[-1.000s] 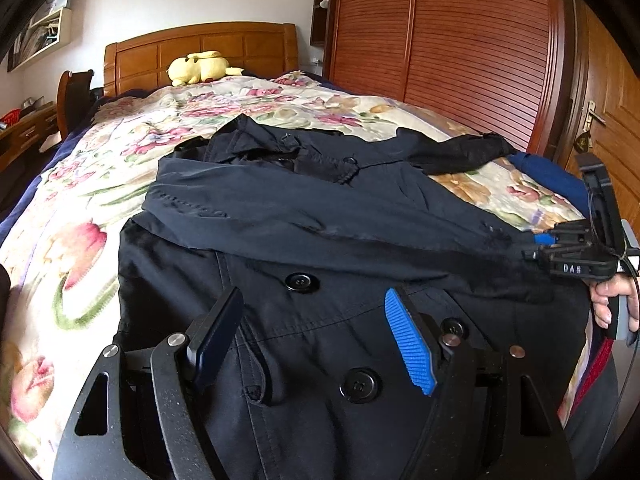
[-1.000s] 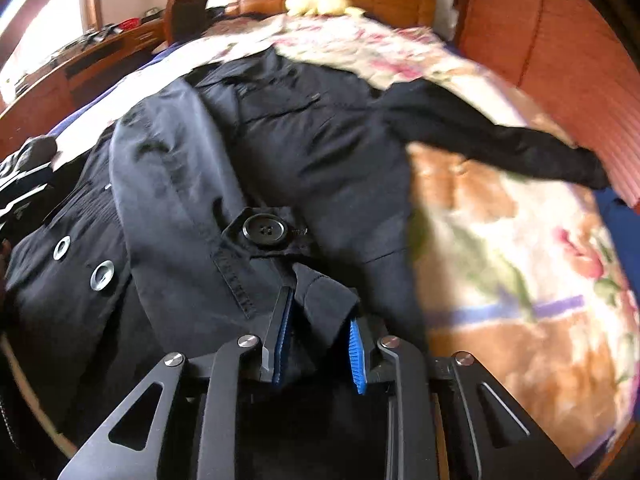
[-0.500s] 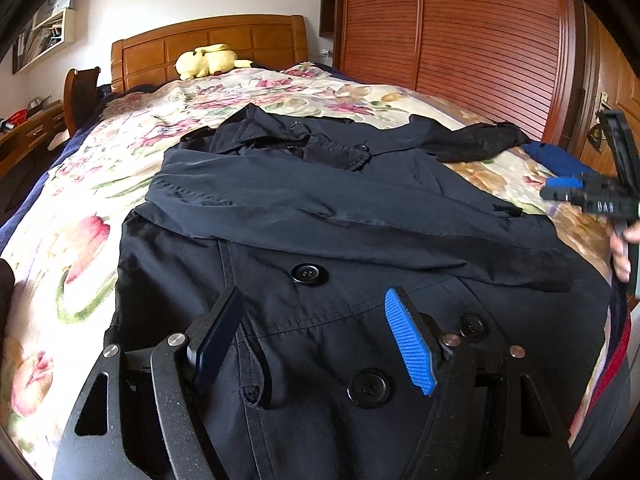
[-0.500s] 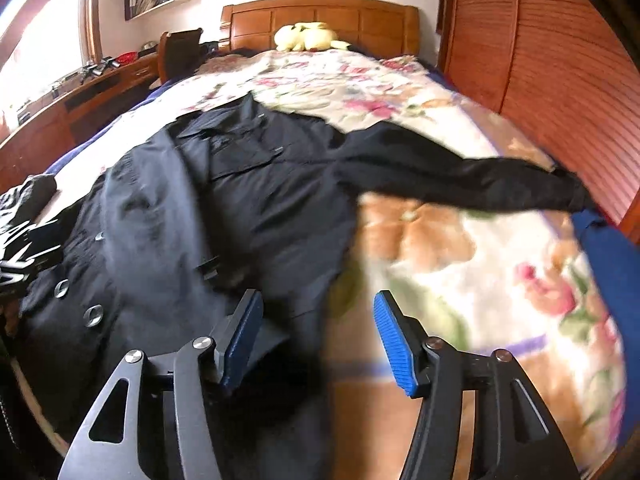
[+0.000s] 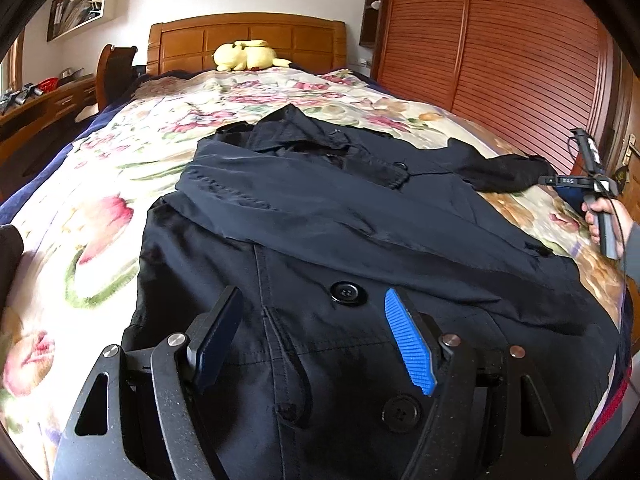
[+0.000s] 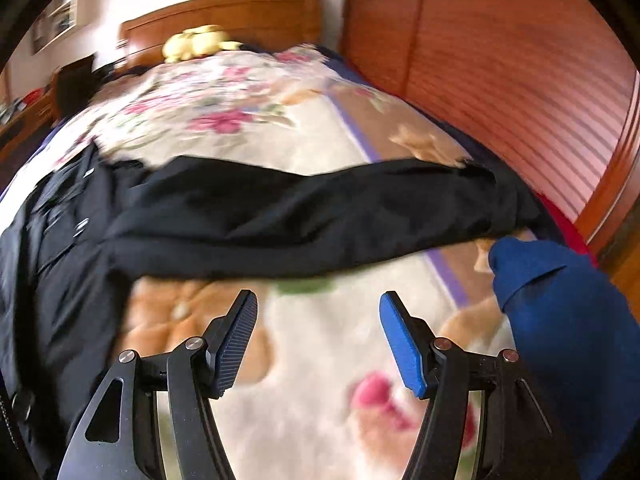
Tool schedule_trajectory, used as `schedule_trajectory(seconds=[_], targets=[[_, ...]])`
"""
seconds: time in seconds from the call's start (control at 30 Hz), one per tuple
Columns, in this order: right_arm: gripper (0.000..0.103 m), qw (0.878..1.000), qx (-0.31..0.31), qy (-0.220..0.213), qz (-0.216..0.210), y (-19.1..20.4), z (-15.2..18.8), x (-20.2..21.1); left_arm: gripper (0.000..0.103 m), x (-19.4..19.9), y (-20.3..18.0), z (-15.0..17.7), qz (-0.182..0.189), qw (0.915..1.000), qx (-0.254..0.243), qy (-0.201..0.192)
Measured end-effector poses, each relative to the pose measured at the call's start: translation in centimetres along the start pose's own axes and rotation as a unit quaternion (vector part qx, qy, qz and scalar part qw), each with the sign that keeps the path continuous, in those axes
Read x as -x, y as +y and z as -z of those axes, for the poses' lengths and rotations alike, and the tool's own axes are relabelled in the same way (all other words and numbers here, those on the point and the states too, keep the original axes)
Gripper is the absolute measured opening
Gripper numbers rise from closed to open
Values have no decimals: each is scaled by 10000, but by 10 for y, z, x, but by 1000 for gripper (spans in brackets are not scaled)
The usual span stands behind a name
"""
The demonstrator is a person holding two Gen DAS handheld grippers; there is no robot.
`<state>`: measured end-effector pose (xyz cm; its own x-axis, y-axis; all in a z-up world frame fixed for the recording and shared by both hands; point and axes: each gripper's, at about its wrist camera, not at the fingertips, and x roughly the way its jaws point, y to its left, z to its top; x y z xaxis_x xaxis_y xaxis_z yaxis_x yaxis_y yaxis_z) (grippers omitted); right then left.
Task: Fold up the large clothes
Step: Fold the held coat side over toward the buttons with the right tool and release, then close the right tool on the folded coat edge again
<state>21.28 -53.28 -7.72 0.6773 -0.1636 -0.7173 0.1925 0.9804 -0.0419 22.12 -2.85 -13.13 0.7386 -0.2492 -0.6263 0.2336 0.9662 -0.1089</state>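
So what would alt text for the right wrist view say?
The open right gripper hovers over a floral bedspread, pointing toward a black coat sleeve stretched across the bed. A blue garment lies at right; a yellow plush toy sits by the headboard.

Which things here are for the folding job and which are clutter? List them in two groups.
For the job:
- coat
- its outstretched sleeve
- left claw, open above the coat
- right claw, open near the sleeve

Lying about:
- plush toy
- blue cloth
- floral bedspread
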Motion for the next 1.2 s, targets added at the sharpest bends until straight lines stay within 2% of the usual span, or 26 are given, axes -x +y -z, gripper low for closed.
schedule_trajectory(seconds=[0.37,0.6,0.87,0.93,1.03,1.07,1.1,1.2], targets=[[66,9925,-1142,424,94,-31,-24,-91,74,-13,0,2,-9,9997,-10,232],[76,9943,-1012,173,273,-21,-20,-103,74,-17,1,3,37,9995,14,324],[76,9928,-1160,-267,103,-22,-8,-95,74,-19,-1,4,18,9993,-34,363],[71,9922,-1186,-392,-14,-24,-1,-87,74,-19,-1,4,8,9993,-41,364],[34,9897,-1325,-459,-284,-32,4,-85,74,-20,-1,5,-15,9993,-48,369],[17,9894,-1358,-426,-299,-34,4,-86,74,-20,-1,5,-23,9993,-49,369],[10,9895,-1341,-424,-318,-33,5,-87,74,-20,0,5,-26,9993,-49,370],[5,9914,-1165,-516,-295,-29,8,-80,74,-21,-1,5,-40,9993,-49,382]])
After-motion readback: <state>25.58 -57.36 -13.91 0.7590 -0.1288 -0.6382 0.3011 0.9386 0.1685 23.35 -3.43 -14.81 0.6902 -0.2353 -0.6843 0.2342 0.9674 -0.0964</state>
